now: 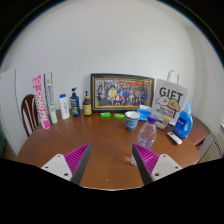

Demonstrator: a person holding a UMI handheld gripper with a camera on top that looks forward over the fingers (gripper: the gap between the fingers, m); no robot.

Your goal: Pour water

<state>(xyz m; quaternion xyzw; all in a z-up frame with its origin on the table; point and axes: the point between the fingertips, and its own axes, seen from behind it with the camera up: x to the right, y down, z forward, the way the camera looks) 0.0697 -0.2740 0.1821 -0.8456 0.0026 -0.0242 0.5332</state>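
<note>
Your water bottle (146, 133) stands upright on the bench (100, 150), long axis vertical and cap up, at about one o'clock just ahead of the right finger, with a blue-rimmed cup (132, 120) close behind it at eleven o'clock whose contents you cannot make out. Your hand-held gripper (112, 162) is spread wide and holds nothing. Beyond, a framed photo (122, 95) leans at the wall, a blue bottle (184, 121) stands at the bench's three o'clock side beside a gift bag (170, 97).
</note>
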